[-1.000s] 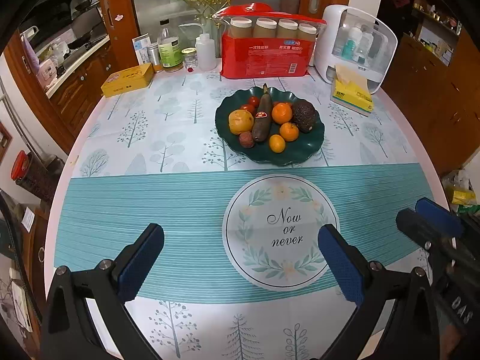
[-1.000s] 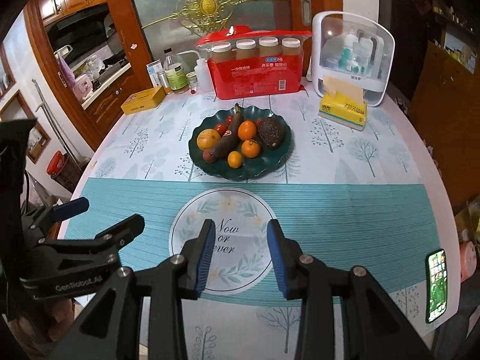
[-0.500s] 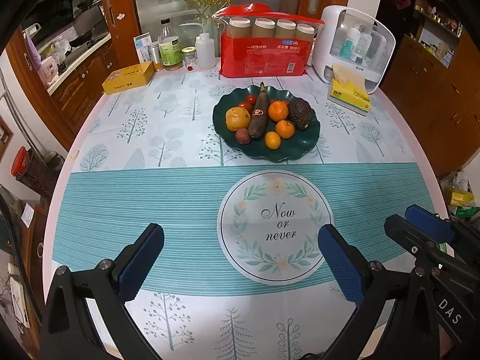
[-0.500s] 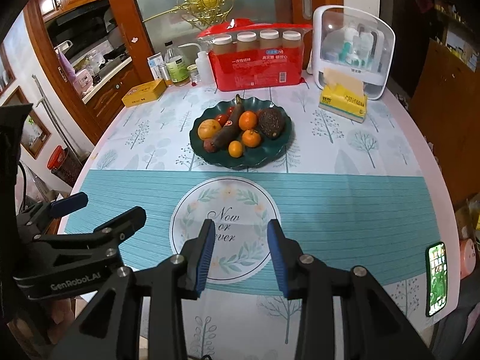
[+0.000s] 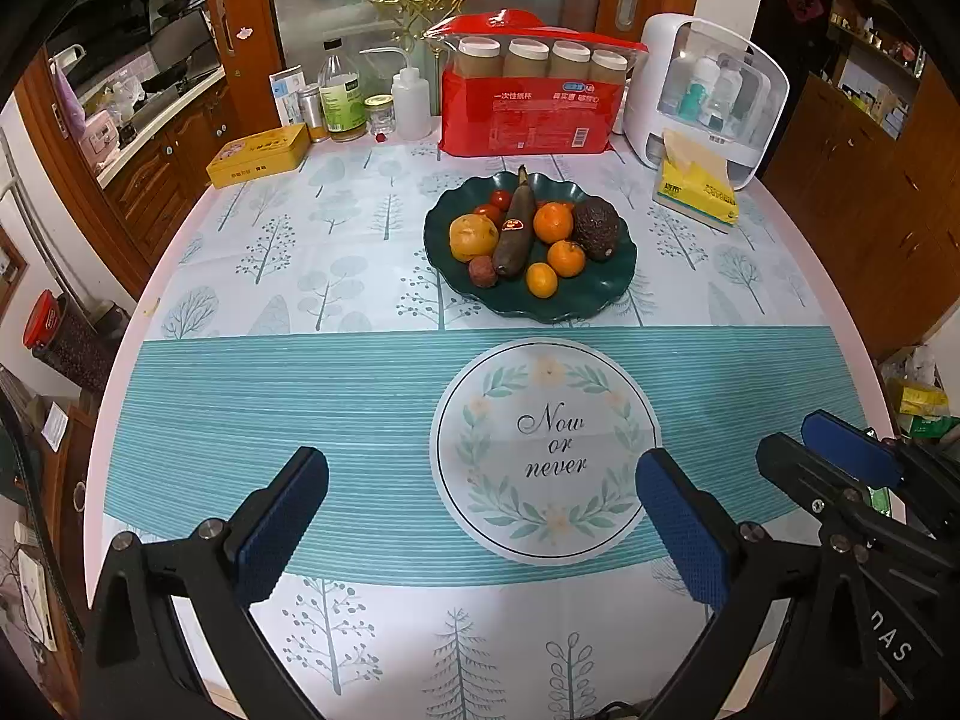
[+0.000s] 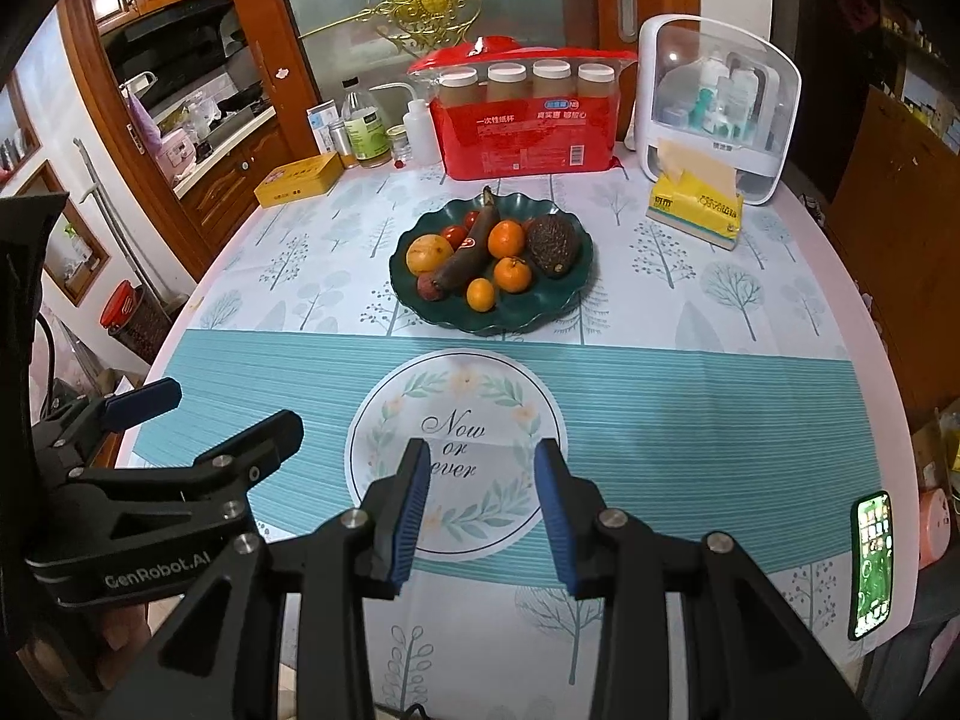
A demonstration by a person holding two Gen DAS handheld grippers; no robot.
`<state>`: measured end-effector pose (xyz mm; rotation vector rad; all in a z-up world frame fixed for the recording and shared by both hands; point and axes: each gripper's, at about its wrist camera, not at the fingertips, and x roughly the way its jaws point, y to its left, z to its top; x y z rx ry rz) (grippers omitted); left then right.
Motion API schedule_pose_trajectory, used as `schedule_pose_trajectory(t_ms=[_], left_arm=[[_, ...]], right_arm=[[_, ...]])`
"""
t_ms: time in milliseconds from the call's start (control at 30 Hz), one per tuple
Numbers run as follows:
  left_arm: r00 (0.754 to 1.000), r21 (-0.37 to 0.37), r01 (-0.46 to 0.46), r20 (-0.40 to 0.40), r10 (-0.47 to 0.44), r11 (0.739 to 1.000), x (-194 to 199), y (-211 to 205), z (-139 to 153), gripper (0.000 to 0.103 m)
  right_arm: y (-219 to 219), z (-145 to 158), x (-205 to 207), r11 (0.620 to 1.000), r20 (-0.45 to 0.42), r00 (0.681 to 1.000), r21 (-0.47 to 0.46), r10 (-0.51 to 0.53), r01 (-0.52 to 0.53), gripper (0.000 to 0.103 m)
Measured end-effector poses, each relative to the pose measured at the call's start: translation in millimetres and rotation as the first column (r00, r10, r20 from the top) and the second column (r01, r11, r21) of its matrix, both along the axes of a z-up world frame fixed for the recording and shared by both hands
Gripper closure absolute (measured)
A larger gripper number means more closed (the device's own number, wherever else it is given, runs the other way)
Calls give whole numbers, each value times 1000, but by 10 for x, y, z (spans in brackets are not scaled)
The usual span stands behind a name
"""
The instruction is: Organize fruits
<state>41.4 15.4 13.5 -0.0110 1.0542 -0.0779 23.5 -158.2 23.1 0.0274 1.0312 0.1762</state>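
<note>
A dark green scalloped plate sits mid-table. It holds a dark banana, a yellow fruit, three oranges, an avocado, red tomatoes and a small reddish fruit. My left gripper is wide open and empty, near the table's front edge. My right gripper is partly open and empty, over the round "Now or never" print. Both are well short of the plate.
At the back stand a red pack of paper cups, bottles and jars, a yellow tin, a white storage box and a yellow tissue pack. A phone lies near the front right edge.
Both grippers have drawn back slightly from the plate, which looks a little farther off. Their jaw openings are unchanged. The fruit has not moved.
</note>
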Motion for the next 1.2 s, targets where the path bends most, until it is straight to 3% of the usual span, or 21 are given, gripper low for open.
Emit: schedule_pose_trajectory(t_ms=[1200], left_arm=[[1000,10,-7,-23,7,1000,-169,42,-52,1]], right_arm=[[36,-88,-138,1000,-31,999,19,-11,11,66]])
